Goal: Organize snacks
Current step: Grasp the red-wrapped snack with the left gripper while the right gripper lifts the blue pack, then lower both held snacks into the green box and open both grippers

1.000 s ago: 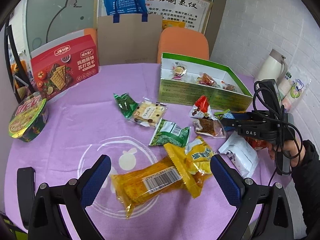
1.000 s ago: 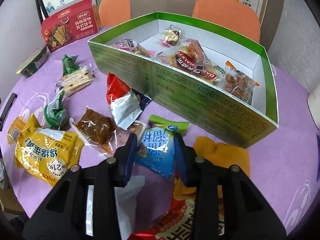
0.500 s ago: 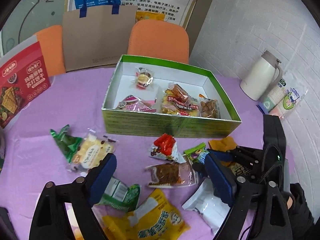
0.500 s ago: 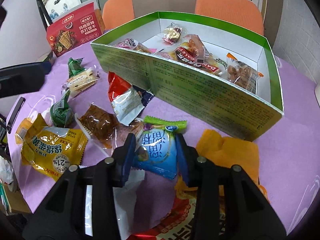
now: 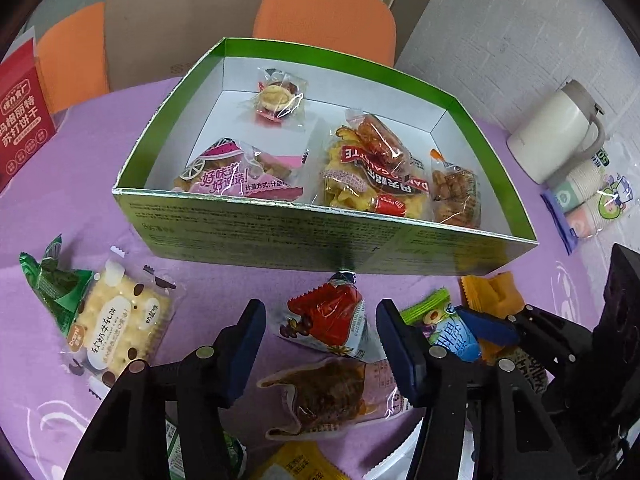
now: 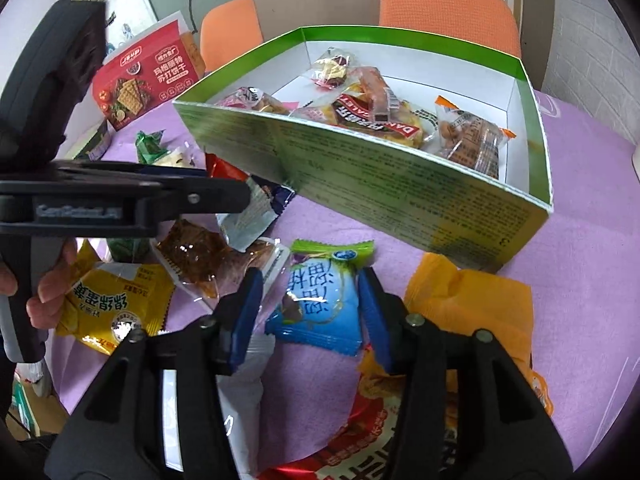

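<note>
— Blue pads first: what are your grippers doing?

— My left gripper (image 5: 320, 340) points down at the bench (image 5: 100, 184), jaws closing. A red packet (image 5: 330, 316) and a brown packet (image 5: 324, 394) lie between them, but the pads are not pressing on either. My right gripper (image 6: 308, 312) has its jaws opening around a blue packet (image 6: 320, 304). The right pad sits against the packet's edge and the left pad stands clear, so nothing is clamped.

— Where are the loose snacks?

— On the purple cloth, all on the near side of the box. Just left of my left gripper lies a cracker packet (image 5: 116, 332), with a green packet (image 5: 52, 284) touching its far left side. A yellow packet (image 6: 112, 308) lies nearest, below the brown one. Beside the blue packet, to its right, is an orange packet (image 6: 468, 300), and a big red bag (image 6: 360, 444) lies under my right gripper.

— And the box?

— Past the loose ones stands the green box (image 5: 320, 236), open on top, white inside. It holds a pink packet (image 5: 236, 176), a small round cake (image 5: 276, 100), a yellow-and-red bag (image 5: 368, 172) and a packet of brown sticks (image 5: 456, 192).

— Beyond that?

— A red carton (image 5: 20, 116) far left, a white jug (image 5: 556, 132) far right, and orange chairs (image 5: 324, 16) behind the bench.
</note>
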Motion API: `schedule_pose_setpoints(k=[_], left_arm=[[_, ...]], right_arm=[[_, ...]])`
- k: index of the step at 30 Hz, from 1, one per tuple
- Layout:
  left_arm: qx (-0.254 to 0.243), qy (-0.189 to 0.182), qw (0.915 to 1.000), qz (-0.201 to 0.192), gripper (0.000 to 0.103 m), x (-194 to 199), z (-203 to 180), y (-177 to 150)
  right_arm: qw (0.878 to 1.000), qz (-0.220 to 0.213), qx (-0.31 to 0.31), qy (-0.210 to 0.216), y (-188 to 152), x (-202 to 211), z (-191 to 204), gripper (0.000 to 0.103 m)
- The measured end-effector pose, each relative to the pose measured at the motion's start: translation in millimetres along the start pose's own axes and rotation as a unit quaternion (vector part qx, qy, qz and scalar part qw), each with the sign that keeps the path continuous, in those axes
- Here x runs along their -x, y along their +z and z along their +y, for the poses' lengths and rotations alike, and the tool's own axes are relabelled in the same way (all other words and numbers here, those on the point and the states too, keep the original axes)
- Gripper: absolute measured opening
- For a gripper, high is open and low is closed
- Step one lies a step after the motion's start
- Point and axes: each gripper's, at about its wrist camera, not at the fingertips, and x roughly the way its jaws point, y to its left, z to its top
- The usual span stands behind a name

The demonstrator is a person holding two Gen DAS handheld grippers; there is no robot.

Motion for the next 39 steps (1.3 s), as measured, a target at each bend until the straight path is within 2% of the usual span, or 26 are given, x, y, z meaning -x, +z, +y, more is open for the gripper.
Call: schedule_pose_setpoints(k=[1,3,4,6,9,13,18,22,26,31,36,39], left_arm=[[-0.001,0.002,1.0000,0.005,0.050,-3,-1,0],[-0.004,0.006,0.9999,0.011,0.048,-6,-1,-1],[-0.005,0.008,0.9999,0.010,0.046,-6,-1,-2],[-0.007,0.010,0.9999,0.011,0.042,-4,-1,-3],[-0.009,0.012,0.9999,0.004,0.040,5,-1,-7],[-0.025,0.012,0.9994,-0.019,0.040,33,-3,-14],[-0.043,0.005,0.9971,-0.062,0.040,81,-13,-11],[-0.049,-0.003,0.9932,-0.106,0.040,119,-19,7],[-0.044,0.013,0.9899,-0.134,0.040,132,-23,37],[-0.019,0.029,0.9889,-0.145,0.040,118,-17,69],[-0.001,0.032,0.9924,-0.119,0.040,80,-5,91],[0.002,0.035,0.9939,-0.104,0.040,58,-1,100]], right_arm=[[1.000,0.004,0.009,-0.011,-1,-1,2,0.053],[0.999,0.009,0.026,-0.031,-1,-5,9,0.051],[0.999,0.011,0.033,-0.038,-2,-6,11,0.046],[0.998,0.013,0.042,-0.052,-3,-7,15,0.041],[0.998,-0.001,0.047,-0.050,-5,2,20,0.037],[0.998,-0.034,0.048,-0.039,-3,27,27,0.037],[0.996,-0.078,0.036,0.001,13,66,30,0.037],[0.993,-0.115,0.023,0.001,34,88,26,0.037],[0.990,-0.142,-0.009,-0.010,61,97,10,0.037],[0.987,-0.143,-0.066,-0.014,85,82,-26,0.037],[0.988,-0.110,-0.108,-0.006,96,52,-55,0.037],[0.989,-0.095,-0.113,-0.010,100,34,-63,0.037]])
